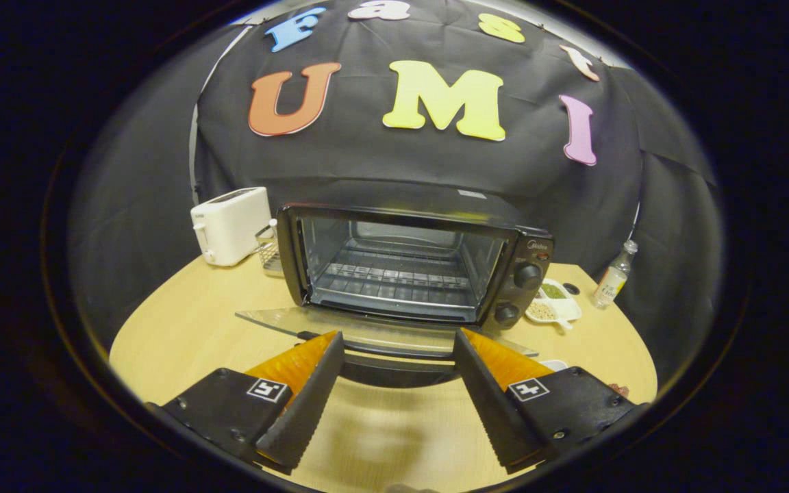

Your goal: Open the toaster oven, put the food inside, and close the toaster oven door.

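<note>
Hanging behind as booth wall: black cloth (394,171), creased, draped in folds. Standing below: round light-wood table (182,329), grain showing. Falling dimly from above, glinting softly off tabletop, darkening toward sides.

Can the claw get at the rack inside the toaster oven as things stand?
Probably yes. The toaster oven door lies folded down just ahead of the open claw, and nothing sits between the fingers and the rack.

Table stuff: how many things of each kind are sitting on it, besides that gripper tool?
Toaster ovens: 1, the black toaster oven, door down.
Toasters: 1, white toaster.
Wire racks: 1, small rack.
Dishes: 1, divided dish.
Bottles: 1, clear bottle.
Total: 5.
The gripper is open, empty, at the door's handle.
</note>
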Motion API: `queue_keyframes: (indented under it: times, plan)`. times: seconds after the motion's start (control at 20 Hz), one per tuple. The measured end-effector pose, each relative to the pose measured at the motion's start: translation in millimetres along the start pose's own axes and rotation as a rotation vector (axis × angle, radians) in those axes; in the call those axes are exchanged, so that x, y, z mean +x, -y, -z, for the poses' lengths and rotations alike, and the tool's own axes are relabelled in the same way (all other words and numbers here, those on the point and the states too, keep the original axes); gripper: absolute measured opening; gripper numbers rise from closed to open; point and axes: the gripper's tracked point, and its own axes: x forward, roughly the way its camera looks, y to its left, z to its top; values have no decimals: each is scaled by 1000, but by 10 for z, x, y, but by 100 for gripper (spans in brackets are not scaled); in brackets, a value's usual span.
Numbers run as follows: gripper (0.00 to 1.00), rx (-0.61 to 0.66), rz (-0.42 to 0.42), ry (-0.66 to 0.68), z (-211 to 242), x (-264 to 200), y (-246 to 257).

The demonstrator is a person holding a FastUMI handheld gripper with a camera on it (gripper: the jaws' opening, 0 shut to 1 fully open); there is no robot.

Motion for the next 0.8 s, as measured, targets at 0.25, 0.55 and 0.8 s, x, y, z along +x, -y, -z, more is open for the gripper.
queue_keyframes:
  times: [0.25,0.55,0.8]
  plan:
    - [100,-11,-10,-33,163,-14,-21]
    - [100,-15,-35,-122,525,9,-55]
    - [100,-7,-51,-216,839,109,-76]
